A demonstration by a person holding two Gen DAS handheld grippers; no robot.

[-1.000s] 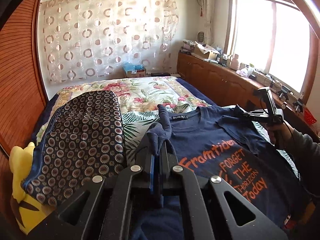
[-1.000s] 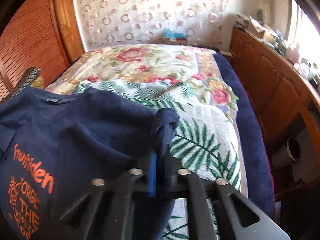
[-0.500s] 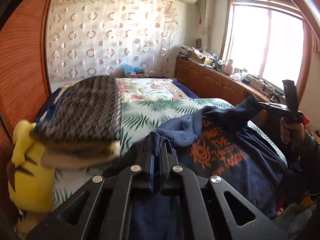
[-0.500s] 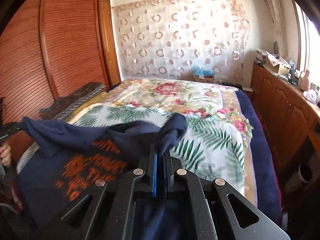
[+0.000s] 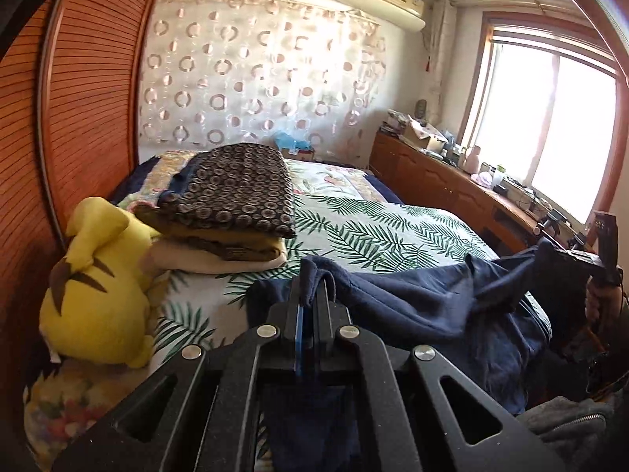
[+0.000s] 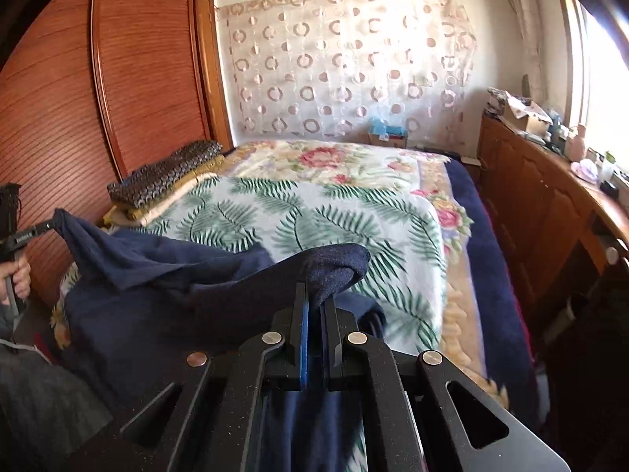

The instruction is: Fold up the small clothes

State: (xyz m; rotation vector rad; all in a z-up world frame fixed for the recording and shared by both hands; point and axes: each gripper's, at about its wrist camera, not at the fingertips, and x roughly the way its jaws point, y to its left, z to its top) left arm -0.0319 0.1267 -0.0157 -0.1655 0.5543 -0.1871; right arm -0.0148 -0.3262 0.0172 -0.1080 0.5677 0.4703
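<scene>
Left wrist view has the left gripper [image 5: 312, 295] clamped tight on a bunched corner of the navy t-shirt [image 5: 432, 306], and off to the right you can spot the right gripper [image 5: 566, 257] pinching the other corner, so the shirt hangs stretched between both over the near end of the bed [image 5: 393, 228].

For this step I'd say keep both corners level and the top edge taut, otherwise the middle sags and the fold lands crooked. Lay it down slowly onto the leafy bedspread, clear of the folded stack [image 5: 232, 212].

Only this view shows the yellow plush toy [image 5: 98, 287] sitting right beside that stack. Right wrist view gives what this one doesn't: the wooden wardrobe [image 6: 98, 98], and the person's hand [image 6: 15, 275] gripping the left tool's handle.
</scene>
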